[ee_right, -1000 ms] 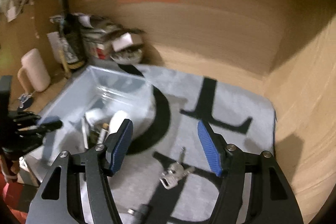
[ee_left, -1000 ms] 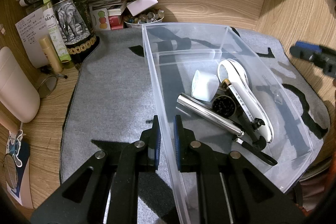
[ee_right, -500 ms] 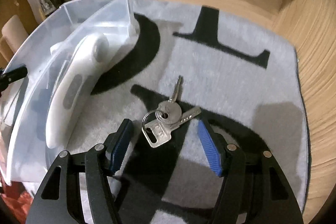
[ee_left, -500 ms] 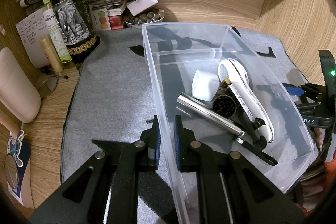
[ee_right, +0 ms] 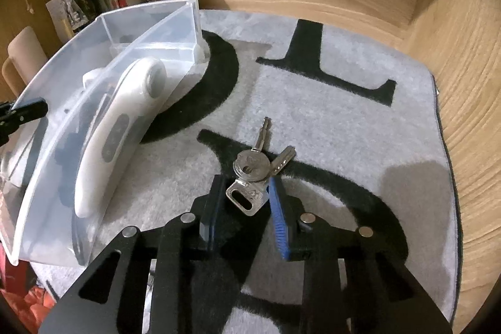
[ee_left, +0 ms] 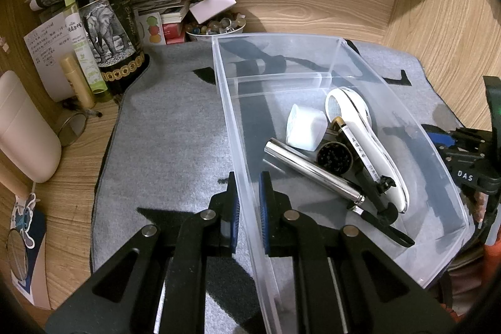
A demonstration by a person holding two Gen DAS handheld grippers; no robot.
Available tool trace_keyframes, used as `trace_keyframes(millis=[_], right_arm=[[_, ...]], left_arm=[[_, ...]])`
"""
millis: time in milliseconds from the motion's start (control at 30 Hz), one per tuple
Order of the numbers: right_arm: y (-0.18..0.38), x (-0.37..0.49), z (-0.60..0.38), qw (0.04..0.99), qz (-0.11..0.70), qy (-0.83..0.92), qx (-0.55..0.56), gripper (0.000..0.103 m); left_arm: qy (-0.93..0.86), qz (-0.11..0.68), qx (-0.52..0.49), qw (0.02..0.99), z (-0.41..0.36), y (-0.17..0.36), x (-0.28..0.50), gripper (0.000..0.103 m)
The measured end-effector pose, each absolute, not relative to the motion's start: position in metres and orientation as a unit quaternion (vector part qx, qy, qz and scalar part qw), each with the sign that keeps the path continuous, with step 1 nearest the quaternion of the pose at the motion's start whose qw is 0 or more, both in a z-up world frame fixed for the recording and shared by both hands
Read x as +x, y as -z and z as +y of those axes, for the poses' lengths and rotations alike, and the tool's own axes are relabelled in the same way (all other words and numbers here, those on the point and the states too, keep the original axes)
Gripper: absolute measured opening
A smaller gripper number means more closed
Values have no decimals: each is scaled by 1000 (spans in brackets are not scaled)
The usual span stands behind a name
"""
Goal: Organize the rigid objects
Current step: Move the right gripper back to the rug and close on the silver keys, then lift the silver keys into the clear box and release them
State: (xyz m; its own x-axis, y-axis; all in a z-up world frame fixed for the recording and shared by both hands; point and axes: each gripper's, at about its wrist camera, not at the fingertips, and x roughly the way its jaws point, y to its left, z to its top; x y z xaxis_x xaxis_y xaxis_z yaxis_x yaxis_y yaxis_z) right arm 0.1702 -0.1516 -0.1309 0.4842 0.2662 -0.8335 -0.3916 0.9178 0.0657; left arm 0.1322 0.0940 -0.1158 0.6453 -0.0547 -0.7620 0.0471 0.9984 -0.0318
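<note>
On the grey mat (ee_right: 344, 127), just right of the clear bin (ee_right: 162, 27), lies 1 bunch of 3 keys (ee_right: 250, 174). The right gripper (ee_right: 245, 196) has just been closing, and its 2 blue pads now pinch the square key head between them. The bin holds 1 white handheld device (ee_left: 360, 127), 1 silver tube (ee_left: 313, 171) and 1 white block (ee_left: 305, 127). The left gripper (ee_left: 249, 196) is clamped shut on the bin's near wall.
</note>
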Motion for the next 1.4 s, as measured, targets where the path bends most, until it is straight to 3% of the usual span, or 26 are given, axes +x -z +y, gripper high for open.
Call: trace_keyframes(millis=[1100,1400], right_arm=[[-4,147,-110,918,289,-261,-67,25],[7,137,-63,891,301,-329,-85,25]], left_arm=[[28,420,-3,907,94,116,132,11],[28,420,-3,907,95,117,132,11]])
